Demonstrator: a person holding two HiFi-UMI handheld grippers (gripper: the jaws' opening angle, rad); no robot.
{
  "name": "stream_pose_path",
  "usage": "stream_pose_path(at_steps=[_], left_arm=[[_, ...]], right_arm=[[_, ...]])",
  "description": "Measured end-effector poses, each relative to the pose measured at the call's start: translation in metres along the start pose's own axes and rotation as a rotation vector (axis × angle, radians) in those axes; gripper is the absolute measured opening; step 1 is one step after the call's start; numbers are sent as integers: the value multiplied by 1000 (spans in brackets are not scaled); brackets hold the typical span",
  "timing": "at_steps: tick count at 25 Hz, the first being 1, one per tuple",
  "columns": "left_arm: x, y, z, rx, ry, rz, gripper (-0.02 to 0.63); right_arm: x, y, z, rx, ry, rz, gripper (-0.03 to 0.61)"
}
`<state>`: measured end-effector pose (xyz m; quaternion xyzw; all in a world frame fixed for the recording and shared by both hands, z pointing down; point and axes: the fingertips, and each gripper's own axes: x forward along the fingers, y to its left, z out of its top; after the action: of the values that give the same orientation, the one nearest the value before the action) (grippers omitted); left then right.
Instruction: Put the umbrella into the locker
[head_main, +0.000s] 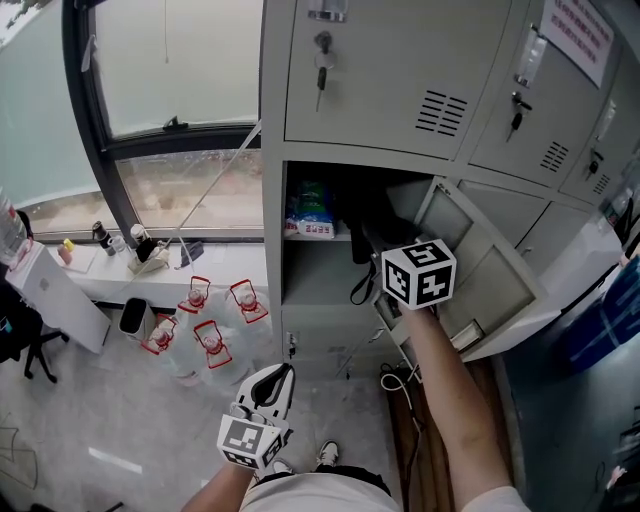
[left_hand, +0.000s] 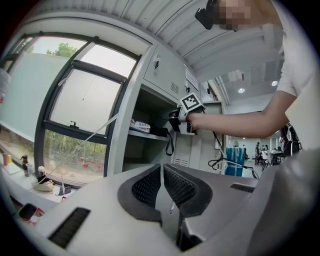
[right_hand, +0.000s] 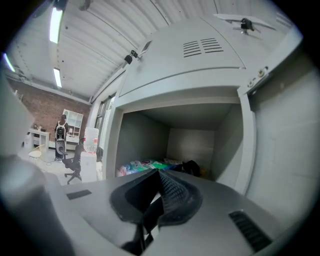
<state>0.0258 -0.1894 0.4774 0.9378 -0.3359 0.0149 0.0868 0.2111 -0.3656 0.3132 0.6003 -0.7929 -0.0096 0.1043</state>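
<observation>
The grey locker (head_main: 275, 250) stands open in front of me, its door (head_main: 485, 275) swung to the right. A black folded umbrella (head_main: 362, 228) lies on the locker's shelf; it shows as a dark lump (right_hand: 191, 167) in the right gripper view. My right gripper (head_main: 376, 252) is at the locker's mouth, shut, with a black strap (right_hand: 150, 220) pinched between its pads. The strap's loop (head_main: 358, 288) hangs below the shelf edge. My left gripper (head_main: 270, 385) is held low by my waist, away from the locker, shut and empty (left_hand: 162, 167).
Colourful packets (head_main: 310, 215) lie at the shelf's left end. Several water jugs with red handles (head_main: 205, 330) stand on the floor under the window. Cables (head_main: 400, 382) trail below the locker. An office chair (head_main: 25, 345) is at far left. More locked locker doors (head_main: 400, 80) are above.
</observation>
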Motion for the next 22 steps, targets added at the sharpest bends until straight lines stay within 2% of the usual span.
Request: stream_pose_path(at_steps=[4, 10, 18, 22], left_arm=[[-2, 7, 6, 9, -11, 16, 38], [-8, 20, 16, 32, -29, 49, 38], [-26, 39, 34, 82, -50, 103, 38], [-35, 47, 46, 106, -67, 133, 38]], right_arm=[[-21, 13, -4, 45, -52, 39, 17], [-61, 30, -15, 32, -108, 53, 17], [-139, 38, -35, 28, -175, 25, 18], [-182, 40, -43, 4, -188, -17, 18]])
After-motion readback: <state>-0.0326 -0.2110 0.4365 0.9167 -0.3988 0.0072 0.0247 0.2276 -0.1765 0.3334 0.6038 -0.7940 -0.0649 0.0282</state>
